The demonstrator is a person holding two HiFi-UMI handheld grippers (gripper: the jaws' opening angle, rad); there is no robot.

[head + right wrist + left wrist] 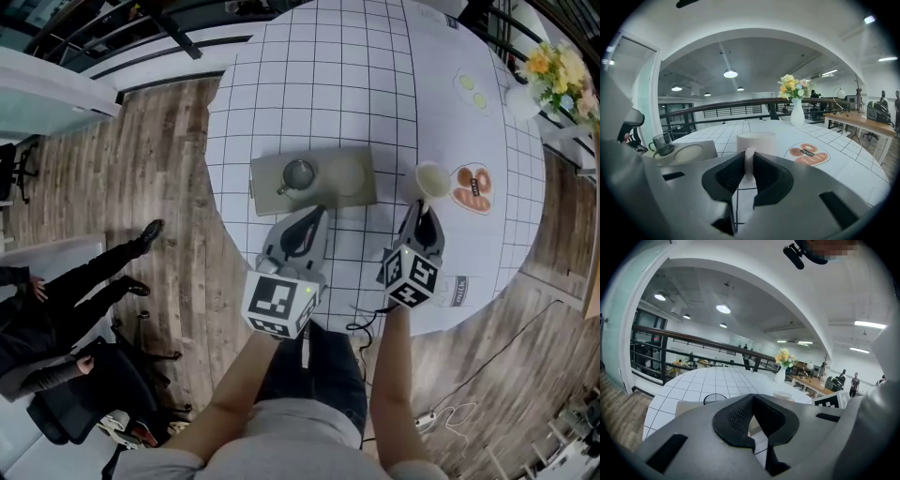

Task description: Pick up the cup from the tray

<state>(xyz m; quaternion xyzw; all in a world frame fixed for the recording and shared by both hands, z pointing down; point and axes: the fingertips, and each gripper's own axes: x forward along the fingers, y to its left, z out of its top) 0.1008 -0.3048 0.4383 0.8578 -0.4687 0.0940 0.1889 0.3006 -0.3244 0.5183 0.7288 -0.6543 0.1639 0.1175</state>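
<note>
A white cup point(430, 179) is over the table just right of the grey tray point(267, 192). My right gripper point(423, 206) is shut on its handle; in the right gripper view the handle point(749, 165) sits pinched between the dark pads, with the cup's body point(755, 140) beyond them. The cup's base is hidden, so I cannot tell whether it rests on the table. On the tray stand a dark glass mug point(298, 175) and a pale saucer point(345, 176). My left gripper point(314, 215) is shut and empty at the tray's near edge.
The round table point(375, 84) has a white gridded cloth. A doughnut picture point(473, 187) lies right of the cup, and a vase of flowers point(558, 75) stands at the far right edge. A person point(56, 319) sits on the wooden floor's left side.
</note>
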